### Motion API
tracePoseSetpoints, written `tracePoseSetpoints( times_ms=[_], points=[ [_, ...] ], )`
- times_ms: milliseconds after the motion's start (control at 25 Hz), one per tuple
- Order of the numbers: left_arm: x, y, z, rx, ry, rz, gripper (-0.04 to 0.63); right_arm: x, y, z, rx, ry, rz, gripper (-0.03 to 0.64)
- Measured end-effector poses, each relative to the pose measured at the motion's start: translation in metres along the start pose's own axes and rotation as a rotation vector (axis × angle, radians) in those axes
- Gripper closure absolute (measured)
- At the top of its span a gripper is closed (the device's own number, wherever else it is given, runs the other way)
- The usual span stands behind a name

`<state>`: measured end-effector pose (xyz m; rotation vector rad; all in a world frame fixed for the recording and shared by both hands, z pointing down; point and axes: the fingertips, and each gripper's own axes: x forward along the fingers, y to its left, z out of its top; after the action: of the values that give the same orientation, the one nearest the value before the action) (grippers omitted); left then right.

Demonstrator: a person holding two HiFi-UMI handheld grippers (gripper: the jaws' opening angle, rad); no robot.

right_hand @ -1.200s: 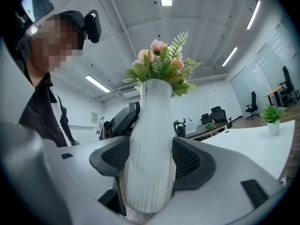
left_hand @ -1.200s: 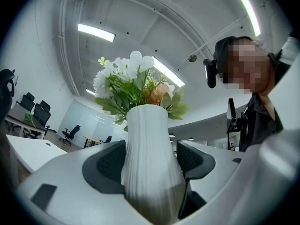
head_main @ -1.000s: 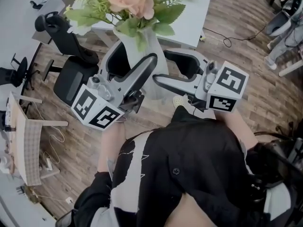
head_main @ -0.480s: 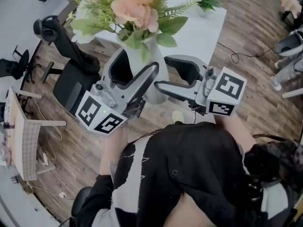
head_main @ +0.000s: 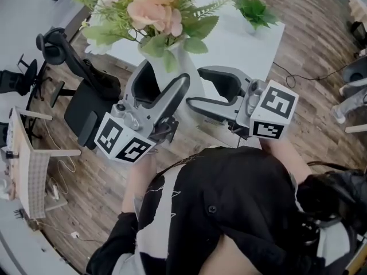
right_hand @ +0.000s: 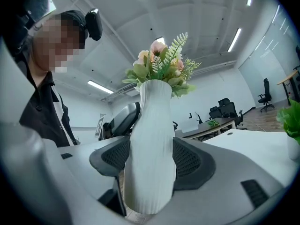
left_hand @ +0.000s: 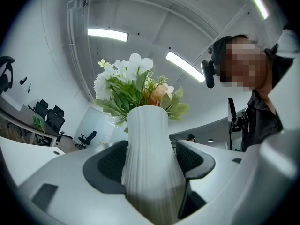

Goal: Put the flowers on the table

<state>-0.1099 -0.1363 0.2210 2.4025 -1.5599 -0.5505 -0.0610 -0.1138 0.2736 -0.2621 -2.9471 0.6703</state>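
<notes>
A white ribbed vase [head_main: 186, 67] holds peach and white flowers [head_main: 155, 7] with green leaves. Both grippers clasp its body from opposite sides and hold it up in front of the person. My left gripper [head_main: 162, 86] is shut on the vase [left_hand: 150, 168], with the flowers [left_hand: 136, 86] above the jaws. My right gripper [head_main: 210, 93] is shut on the same vase [right_hand: 152, 149], below its flowers [right_hand: 161, 67]. The white table [head_main: 235, 42] lies just beyond, under the bouquet. The vase's base is hidden in the head view.
A small green potted plant [head_main: 256, 10] stands on the table's far right part. A black office chair [head_main: 86, 93] is at the left of the table. A cable [head_main: 289, 73] trails over the wood floor at the right. A light shelf unit [head_main: 28, 165] stands far left.
The vase and both grippers have come closer to the white table, which now fills more of the view. The small green plant has come into sight. Both grips are unchanged.
</notes>
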Motion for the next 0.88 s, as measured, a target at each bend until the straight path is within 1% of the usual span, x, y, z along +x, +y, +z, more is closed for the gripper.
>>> tracePoseSetpoints(
  times_ms=[160, 240, 320, 440, 640, 720, 800, 880],
  points=[
    [0.035, 0.034, -0.008, -0.030, -0.034, 0.024, 0.255, 0.000, -0.049, 0.010, 0.013, -0.022, 0.004, 0.321],
    [0.047, 0.042, -0.016, -0.039, -0.030, 0.036, 0.255, -0.004, -0.065, 0.011, 0.025, -0.031, 0.010, 0.321],
    [0.050, 0.040, -0.021, -0.028, -0.009, 0.039, 0.255, -0.008, -0.066, 0.006, 0.039, -0.031, 0.016, 0.321],
    [0.039, 0.032, -0.017, 0.000, 0.021, 0.035, 0.255, -0.004, -0.053, 0.003, 0.049, -0.025, 0.016, 0.321],
    [0.044, 0.060, -0.012, -0.005, 0.015, 0.044, 0.255, 0.016, -0.072, 0.009, 0.053, -0.032, 0.005, 0.321],
    [0.036, 0.047, -0.010, -0.020, 0.008, 0.026, 0.255, 0.011, -0.057, 0.008, 0.052, -0.035, -0.020, 0.321],
    [0.015, 0.012, -0.002, -0.036, 0.004, -0.009, 0.255, -0.001, -0.015, 0.006, 0.047, -0.042, -0.056, 0.321],
    [-0.007, -0.021, 0.007, -0.025, 0.001, -0.037, 0.255, -0.010, 0.023, 0.004, 0.032, -0.055, -0.078, 0.321]
  ],
)
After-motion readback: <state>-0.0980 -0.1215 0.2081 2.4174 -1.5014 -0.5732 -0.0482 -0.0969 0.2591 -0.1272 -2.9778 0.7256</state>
